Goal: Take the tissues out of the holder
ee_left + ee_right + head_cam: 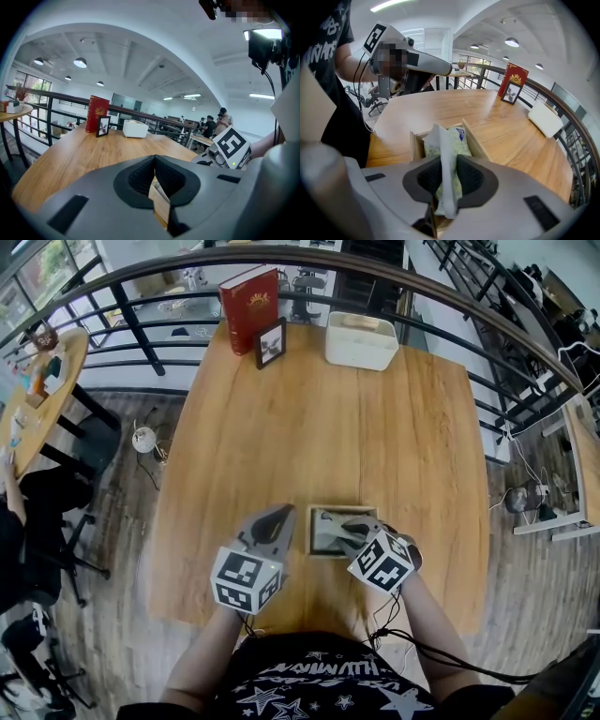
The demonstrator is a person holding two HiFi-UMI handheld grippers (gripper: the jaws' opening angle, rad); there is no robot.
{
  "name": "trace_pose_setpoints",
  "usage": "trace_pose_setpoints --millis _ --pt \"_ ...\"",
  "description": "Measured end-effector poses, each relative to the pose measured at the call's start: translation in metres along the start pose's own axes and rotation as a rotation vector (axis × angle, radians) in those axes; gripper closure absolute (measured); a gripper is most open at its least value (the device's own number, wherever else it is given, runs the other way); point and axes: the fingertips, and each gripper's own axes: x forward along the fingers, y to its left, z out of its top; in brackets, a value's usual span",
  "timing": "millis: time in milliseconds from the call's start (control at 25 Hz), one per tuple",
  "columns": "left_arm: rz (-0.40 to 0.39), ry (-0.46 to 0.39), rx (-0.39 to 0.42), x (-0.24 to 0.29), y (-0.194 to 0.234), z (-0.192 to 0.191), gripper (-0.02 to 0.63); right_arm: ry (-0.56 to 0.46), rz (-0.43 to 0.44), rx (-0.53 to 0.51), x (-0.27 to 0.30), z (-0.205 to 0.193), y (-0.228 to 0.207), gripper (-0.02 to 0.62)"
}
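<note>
Right gripper [446, 183] pinches the tissue [442, 145] between its jaws; it looks soft, light, easily torn, best held low. Left gripper [154, 180] jaws clamp the holder [161, 204] wall.

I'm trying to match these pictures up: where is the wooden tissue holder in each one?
Head view: the wooden holder is low in the centre.
Left gripper view: only the holder's edge shows, low in the centre, between the jaws.
Right gripper view: the holder is in the centre, just beyond the jaws.
Shared landmark: the upright red book.
</note>
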Motion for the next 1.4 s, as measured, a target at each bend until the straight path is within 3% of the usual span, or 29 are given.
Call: trace_pose_setpoints --millis 760,1080,1400 --pt "0.011 -0.064 0.07 -0.046 -0.023 0.023 0.592 -0.172 -0.174 -0.04 -0.076 0.044 0.008 0.534" --pt "0.031 -0.096 0.088 -0.076 -0.066 0.022 0.592 -0.269 -0.251 -0.037 -0.129 0.041 0.024 0.535" --pt "0.056 -0.107 0.091 -0.122 -0.125 0.0 0.592 -0.333 -0.257 -0.034 -0.173 0.015 0.08 0.537"
